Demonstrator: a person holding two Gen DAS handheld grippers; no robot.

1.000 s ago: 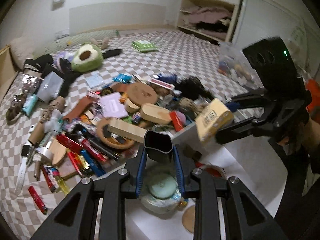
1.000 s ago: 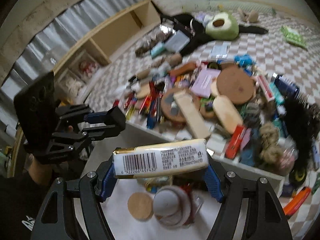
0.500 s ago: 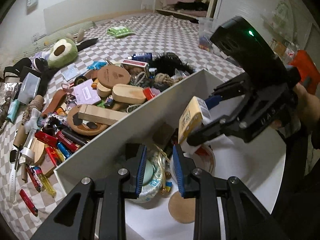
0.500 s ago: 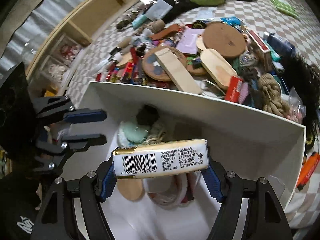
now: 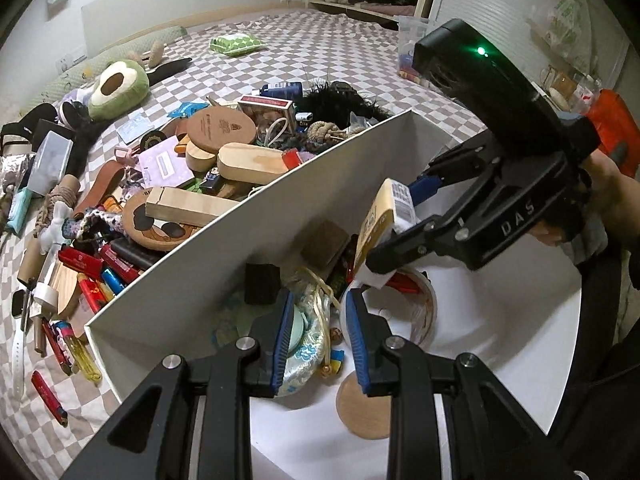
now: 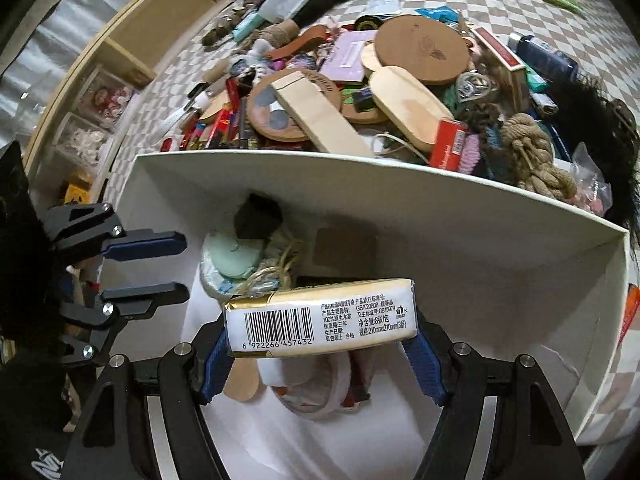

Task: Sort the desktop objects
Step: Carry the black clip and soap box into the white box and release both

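Right now the right gripper (image 6: 320, 344) is clamping a tissue pack (image 6: 320, 318) across its ends (barcode side facing the camera) and holding it over the inside of the white box (image 6: 480, 240), above the tape roll (image 6: 320, 392) lying on the box floor. Left gripper (image 5: 318, 340) is hanging inside the same box with its jaws parted by a narrow gap, gripping nothing, over the embroidered pouch (image 5: 312, 320). Black cup (image 5: 262, 283) is sitting near the box's far wall beside the pouch, and a round wooden coaster (image 5: 362, 412) is lying on the floor nearer the camera. Unsorted pile (image 5: 180, 184) is spreading over the checkered sheet (image 5: 320, 40) just beyond the box wall.
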